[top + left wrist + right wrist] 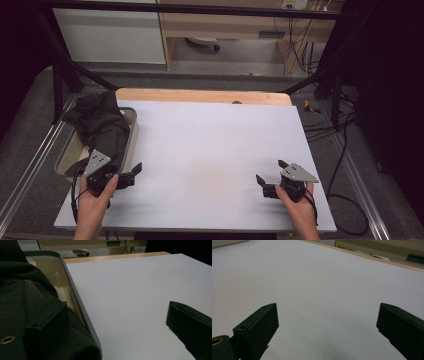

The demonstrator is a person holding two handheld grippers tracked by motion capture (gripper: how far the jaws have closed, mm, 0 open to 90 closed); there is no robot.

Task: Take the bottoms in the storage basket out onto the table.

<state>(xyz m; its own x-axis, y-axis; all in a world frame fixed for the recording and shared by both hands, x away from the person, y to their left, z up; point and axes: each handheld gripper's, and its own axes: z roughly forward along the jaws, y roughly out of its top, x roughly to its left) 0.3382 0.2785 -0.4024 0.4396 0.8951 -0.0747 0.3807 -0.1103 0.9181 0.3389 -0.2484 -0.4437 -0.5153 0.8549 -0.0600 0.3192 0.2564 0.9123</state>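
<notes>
A dark grey-green garment (100,125) lies heaped in a shallow grey-rimmed tray (133,131) at the table's left side. My left gripper (127,167) is open at the tray's near right corner. In the left gripper view, the garment (22,295) drapes over the tray rim (75,295), and one jaw of the left gripper (115,322) rests over the cloth while the other hangs above the white board. My right gripper (270,171) stands open near the front right of the white board (210,150). The right gripper (327,322) has nothing between its jaws.
A strip of wooden tabletop (200,95) shows beyond the board's far edge. Black frame poles (57,85) rise at the back left and back right. Cables (345,150) trail on the floor to the right. A cabinet (110,35) stands behind.
</notes>
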